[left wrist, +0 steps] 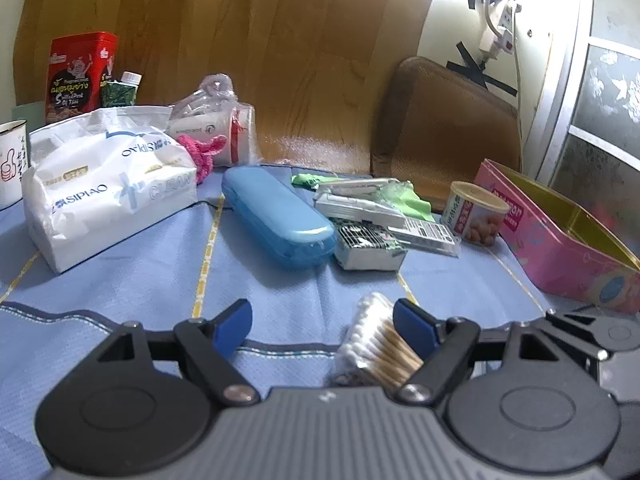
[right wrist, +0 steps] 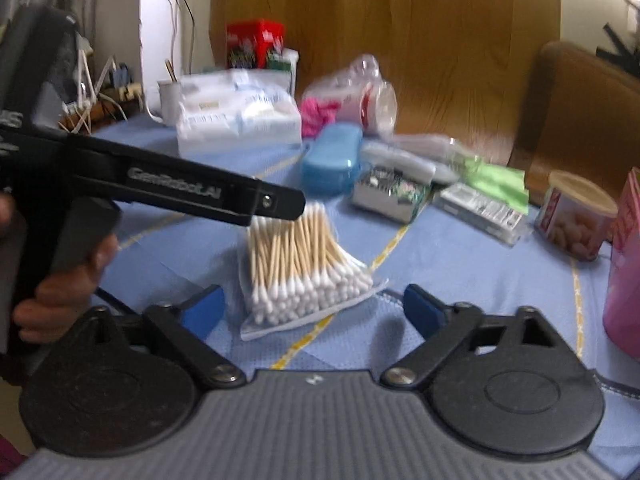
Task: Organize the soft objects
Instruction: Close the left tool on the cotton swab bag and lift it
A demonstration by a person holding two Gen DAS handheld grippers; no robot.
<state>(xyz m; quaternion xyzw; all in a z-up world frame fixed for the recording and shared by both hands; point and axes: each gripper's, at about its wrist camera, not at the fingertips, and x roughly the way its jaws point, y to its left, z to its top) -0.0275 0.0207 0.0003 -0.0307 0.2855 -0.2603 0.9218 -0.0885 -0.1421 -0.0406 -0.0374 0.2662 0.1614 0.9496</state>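
Blue cloth with yellow stitched lines [left wrist: 168, 272] covers the table; wood panelling behind, a brown chair back [left wrist: 440, 128] at the far edge, a taped-up power strip [left wrist: 496, 20] on the wall.

Task item in play: the bag of cotton swabs [right wrist: 304, 272], clear plastic, wooden sticks fanned upward, cotton tips bunched at the bottom. It sits on the cloth at the near edge of the table, tilted, propped more than flat.

Left gripper [left wrist: 322, 320]: jaws stand well apart. The swab bag lies against the inner side of one blue pad; the other pad is clear of it. No squeeze visible, so not a grip. From the right wrist view the left tool's black arm reaches over the top of the sticks, which hides that contact. A hand [right wrist: 60, 280] wraps its handle.

Right gripper [right wrist: 312, 312]: jaws wide, nothing between the pads; the bag sits just ahead of them, centred. Judgement: lined up to take the bag by its padded end while the left steadies it.

Outward on the cloth: blue hard case [left wrist: 276, 220], tissue pack [left wrist: 108, 184], pink knitted item [left wrist: 200, 152] beside a bagged cup [left wrist: 228, 128], small boxes with a green cloth [left wrist: 412, 200] behind, a snack can [left wrist: 476, 212], an open pink tin [left wrist: 560, 248] on the right, possibly the drop-off. Red tin [left wrist: 80, 72] and mug [left wrist: 12, 156] at back.
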